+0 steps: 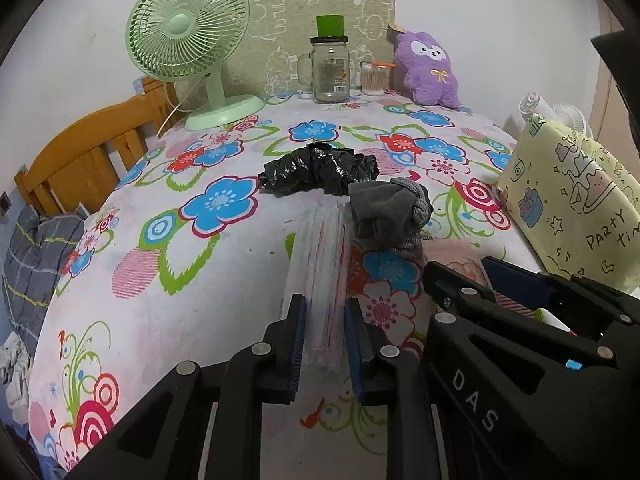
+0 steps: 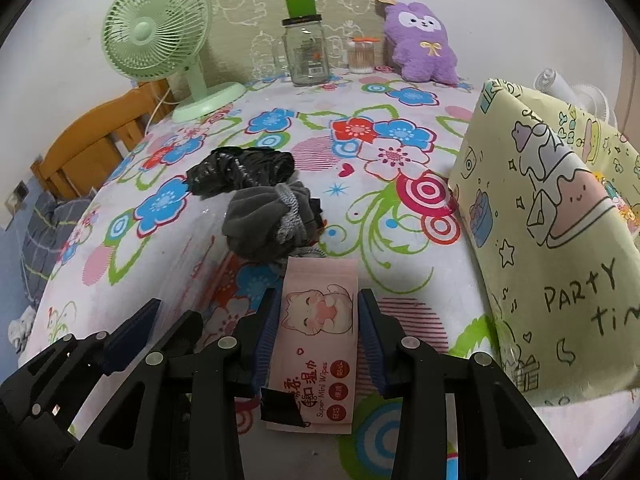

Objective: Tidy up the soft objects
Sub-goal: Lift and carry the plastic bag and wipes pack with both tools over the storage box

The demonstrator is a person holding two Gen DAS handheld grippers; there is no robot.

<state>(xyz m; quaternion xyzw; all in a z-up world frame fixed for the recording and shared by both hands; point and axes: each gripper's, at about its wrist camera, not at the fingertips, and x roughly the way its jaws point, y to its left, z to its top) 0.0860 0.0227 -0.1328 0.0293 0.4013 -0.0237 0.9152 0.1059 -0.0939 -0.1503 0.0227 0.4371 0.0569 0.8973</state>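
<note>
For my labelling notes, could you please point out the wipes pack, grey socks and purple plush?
wipes pack (image 2: 320, 320), right wrist view, cat picture.
grey socks (image 2: 264, 220), right wrist view, bundle middle.
purple plush (image 1: 430, 68), left wrist view, belly.

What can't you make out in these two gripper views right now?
- Clear plastic bag in the left gripper: contents unreadable, see-through and blurred, left wrist view.
- Wipes pack between the right gripper's fingers: contact unclear, right wrist view.
- Yellow gift bag: interior hidden by its own wall, right side cut off.
</note>
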